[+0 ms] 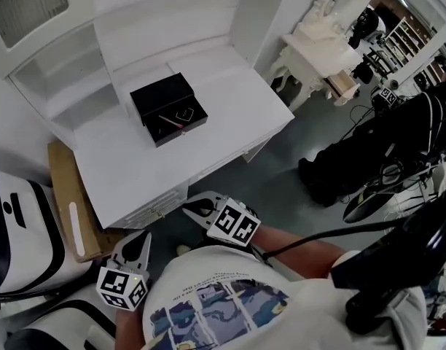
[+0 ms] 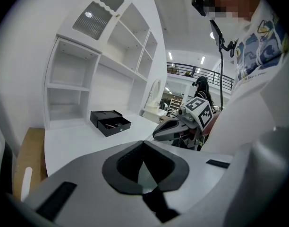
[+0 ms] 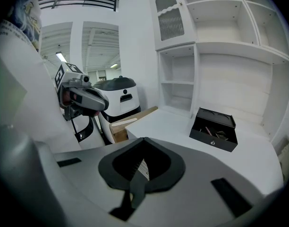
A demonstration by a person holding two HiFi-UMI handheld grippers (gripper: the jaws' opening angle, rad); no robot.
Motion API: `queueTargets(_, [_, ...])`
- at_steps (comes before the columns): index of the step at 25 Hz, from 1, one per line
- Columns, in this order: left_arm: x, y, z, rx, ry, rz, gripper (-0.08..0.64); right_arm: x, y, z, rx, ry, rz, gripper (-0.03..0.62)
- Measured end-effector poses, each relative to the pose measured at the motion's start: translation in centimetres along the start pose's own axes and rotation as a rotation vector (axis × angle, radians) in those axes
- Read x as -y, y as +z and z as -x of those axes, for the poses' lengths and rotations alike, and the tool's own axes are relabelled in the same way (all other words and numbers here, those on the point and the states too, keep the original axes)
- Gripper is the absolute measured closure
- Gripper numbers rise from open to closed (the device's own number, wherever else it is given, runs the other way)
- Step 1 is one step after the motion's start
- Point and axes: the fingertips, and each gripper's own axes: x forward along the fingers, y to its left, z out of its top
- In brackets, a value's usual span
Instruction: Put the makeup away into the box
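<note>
Left gripper and right gripper closed, empty, well apart from the black box.
Makeup lies in its open drawer (task nearly done, I judge) — I would push it shut squarely.

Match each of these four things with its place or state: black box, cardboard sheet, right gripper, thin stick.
Things:
1. black box
2. cardboard sheet
3. right gripper
4. thin stick

Places or states:
A. lies in the open drawer
B. stands on the white desk
C. beside the desk, off its top
D. jaws shut, nothing between them, held short of the desk

Pairs: 1-B, 2-C, 3-D, 4-A
</note>
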Motion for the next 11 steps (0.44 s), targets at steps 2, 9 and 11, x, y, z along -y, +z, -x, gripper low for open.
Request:
queueTargets(2, [-0.2,0.1,0.1,-0.003,0.006,0.001,0.546,0.1,0.2,-0.1,-0.002,0.003,0.004,0.568])
queueTargets(9, [0.2,-0.5,1.1,-0.009,0.019,0.003,0.546,-0.9,0.2,0.0,0.001,0.017,0.017,0.568])
queueTargets(11, [0.6,-0.8,1.3,-0.011,0.020,0.004,0.546,-1.3,0.0,0.2,0.000,0.019,0.018,0.568])
